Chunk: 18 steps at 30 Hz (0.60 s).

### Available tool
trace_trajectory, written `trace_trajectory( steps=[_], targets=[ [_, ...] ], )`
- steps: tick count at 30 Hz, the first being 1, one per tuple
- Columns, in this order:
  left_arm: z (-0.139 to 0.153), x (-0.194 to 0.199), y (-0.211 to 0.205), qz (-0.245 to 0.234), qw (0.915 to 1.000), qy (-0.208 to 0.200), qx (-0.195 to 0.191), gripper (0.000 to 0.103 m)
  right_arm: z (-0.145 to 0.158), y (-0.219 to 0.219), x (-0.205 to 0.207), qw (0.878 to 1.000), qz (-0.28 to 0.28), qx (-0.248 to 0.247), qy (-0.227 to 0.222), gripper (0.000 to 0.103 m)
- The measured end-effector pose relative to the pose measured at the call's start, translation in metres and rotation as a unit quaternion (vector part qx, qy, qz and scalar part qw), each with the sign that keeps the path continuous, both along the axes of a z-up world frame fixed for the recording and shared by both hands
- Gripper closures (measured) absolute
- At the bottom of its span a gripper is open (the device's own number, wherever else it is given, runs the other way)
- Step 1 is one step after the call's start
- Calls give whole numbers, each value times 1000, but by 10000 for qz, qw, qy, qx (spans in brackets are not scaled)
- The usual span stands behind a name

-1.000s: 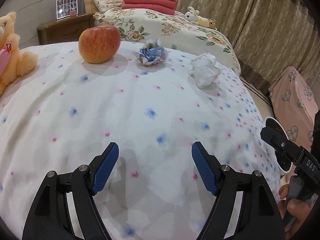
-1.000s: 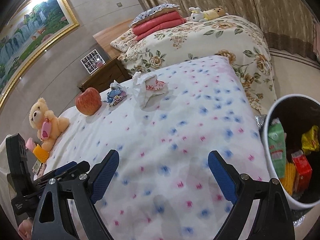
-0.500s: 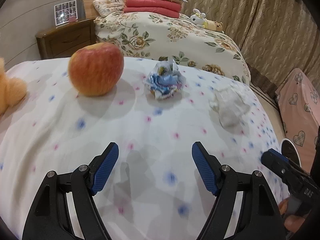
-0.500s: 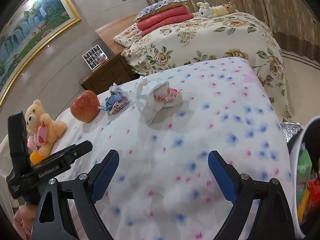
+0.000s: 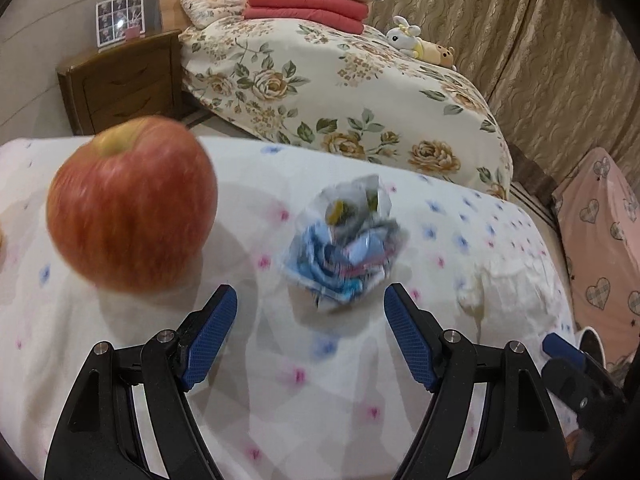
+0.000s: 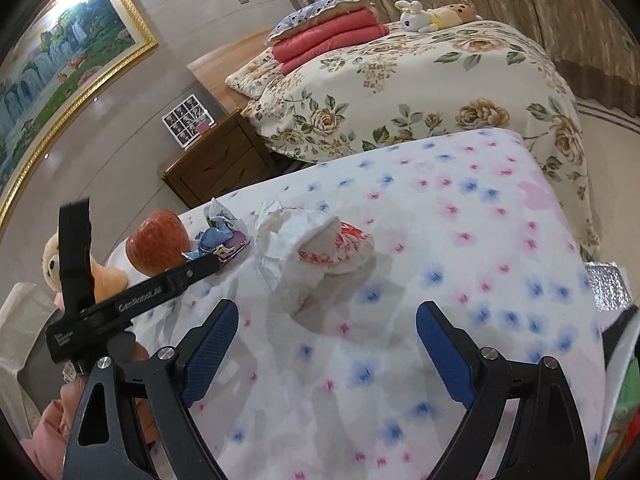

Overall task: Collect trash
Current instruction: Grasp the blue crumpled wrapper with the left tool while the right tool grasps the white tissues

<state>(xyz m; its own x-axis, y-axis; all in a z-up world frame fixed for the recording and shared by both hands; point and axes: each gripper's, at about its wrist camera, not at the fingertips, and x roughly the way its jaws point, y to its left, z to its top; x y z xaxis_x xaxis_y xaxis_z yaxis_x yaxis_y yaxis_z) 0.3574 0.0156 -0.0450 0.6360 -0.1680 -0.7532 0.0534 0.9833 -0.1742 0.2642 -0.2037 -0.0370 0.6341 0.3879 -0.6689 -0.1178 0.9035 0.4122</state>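
Note:
A crumpled blue and white wrapper (image 5: 344,248) lies on the flowered bedsheet (image 5: 120,360), just ahead of my left gripper (image 5: 311,304), which is open and empty with its jaws wide on either side. The wrapper also shows in the right wrist view (image 6: 218,236). A crumpled white tissue with a red print (image 6: 312,252) lies ahead of my right gripper (image 6: 327,320), which is open and empty. The tissue's edge shows at the right of the left wrist view (image 5: 480,284). The white trash bin's rim (image 6: 620,340) is at the far right.
A red apple (image 5: 132,204) stands left of the wrapper, close to my left finger. A teddy bear (image 6: 54,264) sits further left. A second bed with a floral quilt (image 5: 340,92), a wooden nightstand (image 5: 120,84) and curtains lie beyond.
My left gripper has moved forward to the blue wrapper, which now sits between its open jaws. My right gripper has moved forward toward the white tissue, away from the bin.

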Motion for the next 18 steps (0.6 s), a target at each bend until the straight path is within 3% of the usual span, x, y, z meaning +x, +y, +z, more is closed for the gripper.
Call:
trace_trajectory(
  steps=[1, 2, 3, 4, 6, 12, 18],
  targets=[
    [2, 1, -1, 11, 10000, -75, 37, 26, -1, 2, 2, 10000, 26, -22, 0, 11],
    [3, 1, -3, -30, 9999, -158, 44, 33, -2, 5, 4, 10000, 40, -44, 5, 11],
    [4, 2, -5, -119, 9997, -206, 29, 51, -4, 5, 5, 10000, 40, -52, 17, 11],
    [3, 2, -7, -250, 9995, -205, 21, 61, -5, 6, 7, 10000, 37, -55, 36, 11],
    [0, 0, -11, -407, 9991, -109, 32, 91, -7, 7, 7, 10000, 27, -72, 51, 11],
    [2, -28, -5, -486, 9988, -88, -68, 92, -6, 9, 11, 10000, -7, -67, 30, 11],
    [2, -73, 12, -408, 9982, 19, -443, 92, -4, 18, 22, 9998, 67, -150, -73, 11]
  ],
)
